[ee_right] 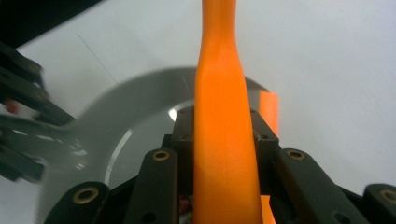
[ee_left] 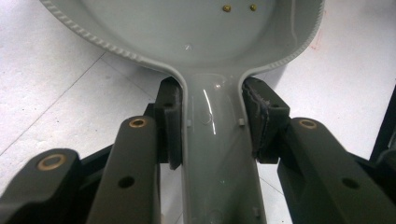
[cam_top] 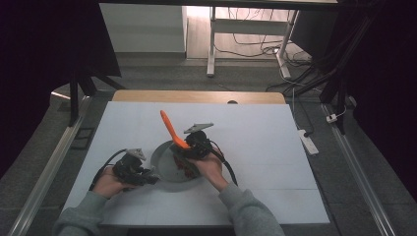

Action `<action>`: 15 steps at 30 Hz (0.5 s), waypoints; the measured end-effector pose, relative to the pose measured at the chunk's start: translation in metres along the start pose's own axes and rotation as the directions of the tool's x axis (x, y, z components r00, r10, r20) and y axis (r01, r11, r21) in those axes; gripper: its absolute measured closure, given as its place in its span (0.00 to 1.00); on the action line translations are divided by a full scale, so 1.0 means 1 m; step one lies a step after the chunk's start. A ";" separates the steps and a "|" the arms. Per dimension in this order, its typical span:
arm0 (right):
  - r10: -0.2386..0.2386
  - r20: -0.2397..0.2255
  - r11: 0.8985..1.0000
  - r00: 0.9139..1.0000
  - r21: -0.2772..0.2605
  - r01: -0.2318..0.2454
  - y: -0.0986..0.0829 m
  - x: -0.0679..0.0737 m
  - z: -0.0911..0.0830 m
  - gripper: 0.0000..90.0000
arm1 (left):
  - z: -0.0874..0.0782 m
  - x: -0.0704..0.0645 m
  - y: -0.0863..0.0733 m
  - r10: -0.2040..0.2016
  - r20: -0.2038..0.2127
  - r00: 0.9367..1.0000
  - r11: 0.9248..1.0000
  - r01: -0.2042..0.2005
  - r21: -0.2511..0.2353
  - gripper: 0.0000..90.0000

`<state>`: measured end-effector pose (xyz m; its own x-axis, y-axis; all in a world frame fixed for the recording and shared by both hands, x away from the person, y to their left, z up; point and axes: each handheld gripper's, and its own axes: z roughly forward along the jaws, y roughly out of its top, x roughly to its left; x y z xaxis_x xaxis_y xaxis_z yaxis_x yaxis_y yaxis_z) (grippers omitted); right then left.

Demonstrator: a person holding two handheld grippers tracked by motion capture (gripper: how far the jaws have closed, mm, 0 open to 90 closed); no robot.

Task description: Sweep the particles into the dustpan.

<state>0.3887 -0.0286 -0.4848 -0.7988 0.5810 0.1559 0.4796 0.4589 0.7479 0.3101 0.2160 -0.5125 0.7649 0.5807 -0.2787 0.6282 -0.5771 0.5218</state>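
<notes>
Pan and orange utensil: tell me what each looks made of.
Pan: grey, smooth and glossy with a beaded rim and sharp highlights on its handle; probably moulded plastic, possibly coated metal. Orange utensil: uniformly orange, smooth, softly matte; likely plastic or silicone. Table: matte white surface with faint seams.

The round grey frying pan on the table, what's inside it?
Red pieces lie inside the round grey frying pan, partly covered by the right gripper holding an orange spatula. What they are cannot be told.
</notes>
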 end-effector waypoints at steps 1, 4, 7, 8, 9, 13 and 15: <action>0.005 0.000 1.000 1.000 -0.013 -0.005 0.002 -0.001 -0.002 0.78 | 0.000 0.000 0.000 -0.001 0.000 1.000 1.000 0.001 0.000 0.68; 0.001 0.034 0.999 0.999 -0.044 0.000 0.004 -0.008 -0.013 0.78 | 0.001 0.000 -0.001 -0.003 -0.002 1.000 1.000 0.003 0.002 0.68; 0.009 0.065 0.999 0.998 -0.049 -0.006 0.002 -0.020 -0.026 0.78 | 0.002 0.000 -0.001 -0.002 -0.003 1.000 1.000 0.002 0.003 0.68; 0.008 0.070 0.999 0.997 -0.047 -0.005 0.001 -0.024 -0.030 0.78 | 0.002 0.000 -0.002 0.000 -0.005 1.000 1.000 0.000 0.004 0.68; 0.011 0.075 0.999 0.997 -0.047 -0.007 0.000 -0.027 -0.034 0.78 | 0.002 0.000 -0.002 0.003 -0.009 1.000 1.000 -0.003 0.001 0.68; 0.005 0.096 0.999 0.995 -0.046 -0.001 -0.007 -0.036 -0.047 0.78 | 0.002 -0.002 -0.003 0.010 -0.029 1.000 1.000 -0.011 -0.012 0.68; 0.003 0.104 0.999 0.995 -0.043 0.001 -0.010 -0.041 -0.053 0.78 | 0.003 -0.004 -0.004 0.008 -0.039 0.999 1.000 -0.008 -0.015 0.68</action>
<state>0.3971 -0.0925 -0.4650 -0.7551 0.6495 0.0899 0.4625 0.4304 0.7751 0.3049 0.2143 -0.5154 0.7637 0.5981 -0.2429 0.6196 -0.5736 0.5358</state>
